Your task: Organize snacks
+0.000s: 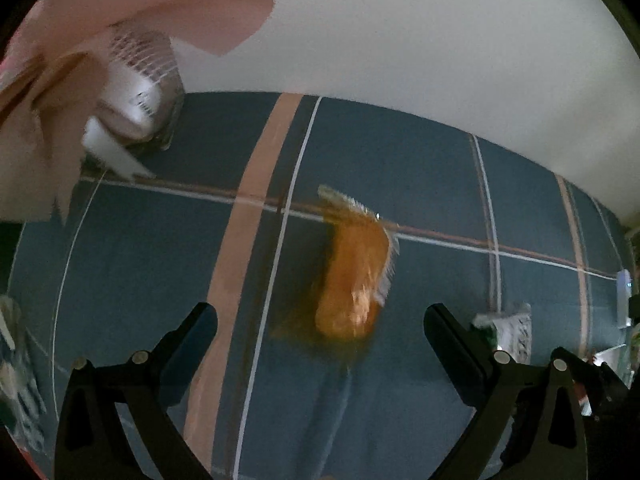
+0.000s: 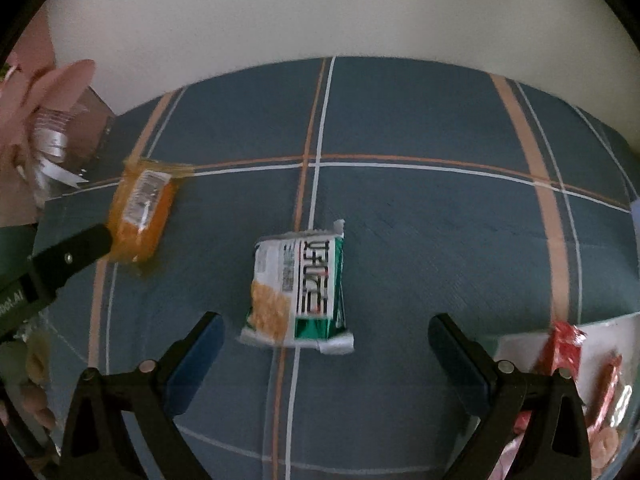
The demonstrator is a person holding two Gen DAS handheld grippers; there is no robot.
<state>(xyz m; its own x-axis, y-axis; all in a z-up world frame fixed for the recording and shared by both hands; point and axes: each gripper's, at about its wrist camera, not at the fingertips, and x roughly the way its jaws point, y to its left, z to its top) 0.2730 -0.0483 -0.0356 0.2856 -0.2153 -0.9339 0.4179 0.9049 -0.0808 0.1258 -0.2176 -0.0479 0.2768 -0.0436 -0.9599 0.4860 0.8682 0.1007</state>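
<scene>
Lighting: dim, flat indoor light, source not visible; colours muted, no glare. Shadows: faint. Blur: heavy motion smear on the orange snack packet (image 1: 354, 276) in the left wrist view; milder softness on the green-and-white packet (image 2: 300, 292) in the right. Distortion: strong fisheye bowing of the plaid cloth (image 2: 420, 216) lines; black vignette at corners.

Orange packet (image 1: 352, 276), blurred; blue plaid cloth (image 2: 420, 220).
</scene>
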